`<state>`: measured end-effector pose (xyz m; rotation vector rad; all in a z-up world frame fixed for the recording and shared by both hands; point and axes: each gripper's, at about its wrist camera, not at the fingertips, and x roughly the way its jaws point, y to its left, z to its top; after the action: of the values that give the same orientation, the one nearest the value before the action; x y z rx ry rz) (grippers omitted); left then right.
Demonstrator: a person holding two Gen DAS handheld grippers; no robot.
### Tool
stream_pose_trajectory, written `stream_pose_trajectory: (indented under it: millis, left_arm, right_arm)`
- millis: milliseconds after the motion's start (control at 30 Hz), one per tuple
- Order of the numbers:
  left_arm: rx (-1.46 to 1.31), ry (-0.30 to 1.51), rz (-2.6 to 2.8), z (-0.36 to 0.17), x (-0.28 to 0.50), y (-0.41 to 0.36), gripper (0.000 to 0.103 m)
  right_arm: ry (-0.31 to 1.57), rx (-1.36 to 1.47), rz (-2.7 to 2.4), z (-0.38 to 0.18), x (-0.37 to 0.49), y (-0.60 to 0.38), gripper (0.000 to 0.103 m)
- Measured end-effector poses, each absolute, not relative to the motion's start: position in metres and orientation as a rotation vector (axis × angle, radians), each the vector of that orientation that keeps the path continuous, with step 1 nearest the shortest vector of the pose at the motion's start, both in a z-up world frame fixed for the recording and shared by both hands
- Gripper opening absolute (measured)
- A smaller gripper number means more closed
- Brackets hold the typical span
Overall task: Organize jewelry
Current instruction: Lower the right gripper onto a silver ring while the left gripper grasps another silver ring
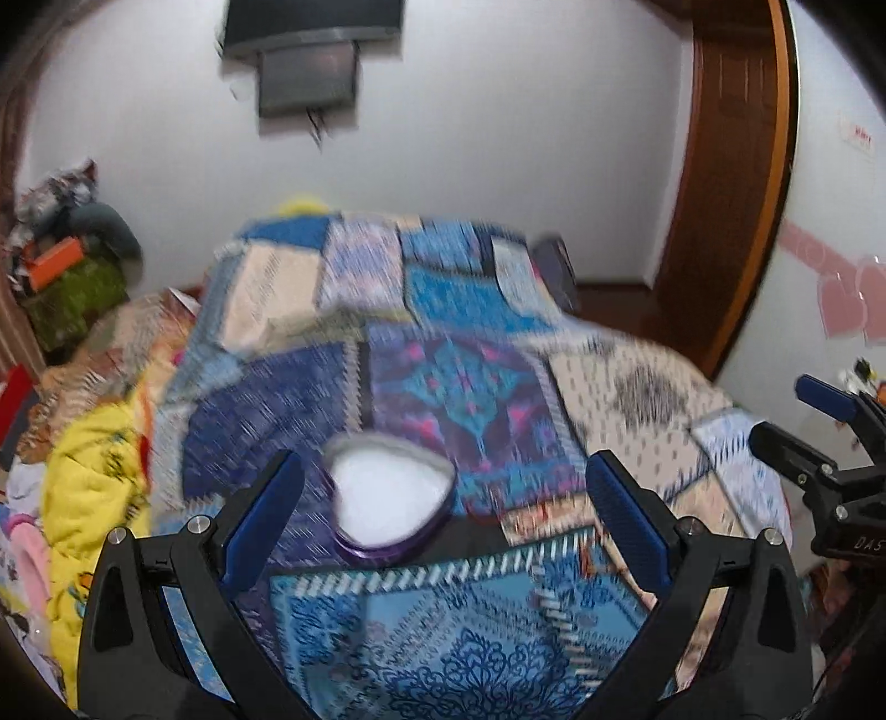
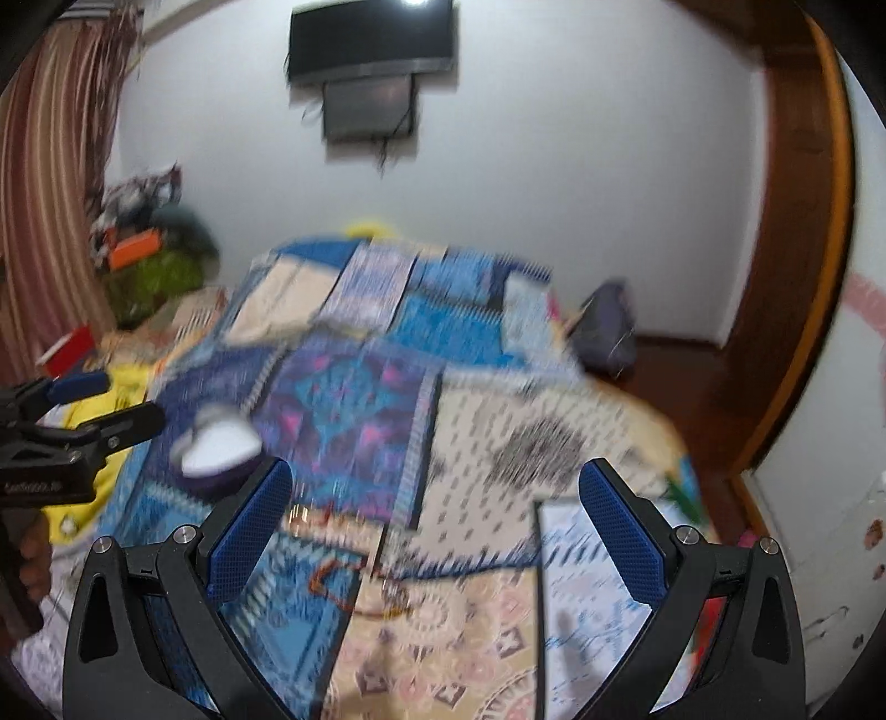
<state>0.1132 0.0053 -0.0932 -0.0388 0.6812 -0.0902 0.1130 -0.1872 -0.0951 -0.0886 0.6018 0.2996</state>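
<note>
A heart-shaped purple box with a white lining (image 1: 387, 504) lies open on the patchwork bedspread (image 1: 454, 387), just ahead of my left gripper (image 1: 443, 487), nearer its left finger. The left gripper is open and empty. The box also shows in the right wrist view (image 2: 216, 448), left of my right gripper (image 2: 437, 487), which is open and empty. A reddish beaded strand (image 2: 338, 581) lies on the spread between the right fingers; blur hides its detail. The right gripper appears at the right edge of the left wrist view (image 1: 797, 421), and the left gripper at the left edge of the right wrist view (image 2: 105, 399).
A yellow quilt (image 1: 94, 487) is bunched on the bed's left side. A cluttered pile of bags (image 1: 72, 260) stands in the far left corner. A wall-mounted screen (image 2: 371, 44) hangs opposite. A wooden door frame (image 1: 736, 183) is at right. A dark bag (image 2: 603, 327) sits on the floor.
</note>
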Motion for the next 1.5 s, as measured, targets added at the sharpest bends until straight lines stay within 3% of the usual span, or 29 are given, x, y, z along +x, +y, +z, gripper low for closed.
stream_pose_trajectory:
  millis: [167, 367, 633, 800, 933, 1067, 1167, 1500]
  left_arm:
    - [-0.031, 0.839, -0.158, -0.133, 0.137, -0.001, 0.088]
    - [0.030, 0.941, -0.214, -0.161, 0.150, -0.012, 0.080]
    - [0.113, 0.936, -0.277, -0.164, 0.145, -0.030, 0.073]
    - [0.105, 0.930, -0.315, -0.158, 0.142, -0.037, 0.058]
    - [0.094, 0.907, -0.352, -0.148, 0.135, -0.044, 0.057]
    - [0.107, 0.908, -0.399, -0.147, 0.131, -0.054, 0.057]
    - [0.131, 0.942, -0.406, -0.158, 0.133, -0.060, 0.050]
    - [0.126, 1.055, -0.374, -0.194, 0.150, -0.050, 0.049]
  right_arm:
    - [0.755, -0.070, 0.386, -0.132, 0.128, -0.193, 0.101]
    - [0.856, -0.102, 0.438, -0.155, 0.131, -0.191, 0.089]
    - [0.919, -0.107, 0.497, -0.174, 0.135, -0.187, 0.068]
    - [0.930, -0.080, 0.506, -0.176, 0.136, -0.189, 0.056]
    - [0.921, -0.066, 0.497, -0.172, 0.138, -0.193, 0.050]
    - [0.938, -0.060, 0.498, -0.176, 0.142, -0.192, 0.049]
    - [0.962, -0.053, 0.501, -0.182, 0.144, -0.192, 0.046]
    - [0.978, -0.070, 0.513, -0.191, 0.149, -0.186, 0.043]
